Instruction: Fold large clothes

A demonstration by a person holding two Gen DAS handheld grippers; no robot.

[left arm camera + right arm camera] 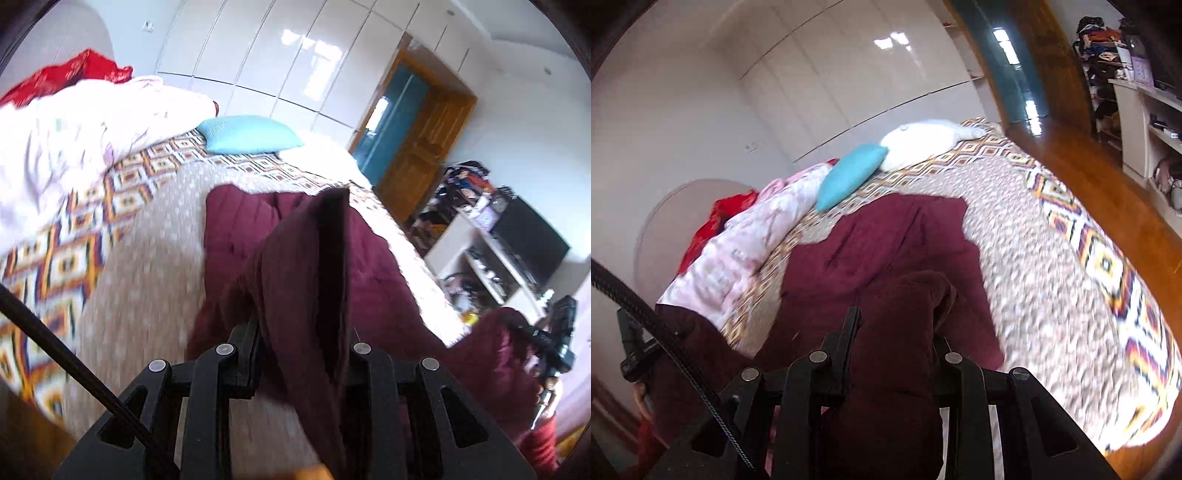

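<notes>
Now, left gripper [301,325]: its fingers are clamped on a raised fold of the dark red garment [258,236], which drapes down over them.
Right gripper [894,332]: fingers closed together on a bunched edge of the same garment, cloth heaped up between them and hiding the tips.
Garment: the far part lies spread on the bed [1034,258]; the near part is lifted off it by both grippers.
Bed: covered by a beige speckled spread with a border of coloured diamonds.
Pillow [247,134]: turquoise, at the far end of the bed, well apart from the garment.
White pillow [923,142]: touching the turquoise one in the right wrist view.
Quilt [70,144]: pale pink, heaped along one side of the bed, with a red cloth [70,75] behind it.
Wardrobe [280,55]: glossy white doors beyond the bed.
Door [421,147]: brown wood, standing open.
</notes>
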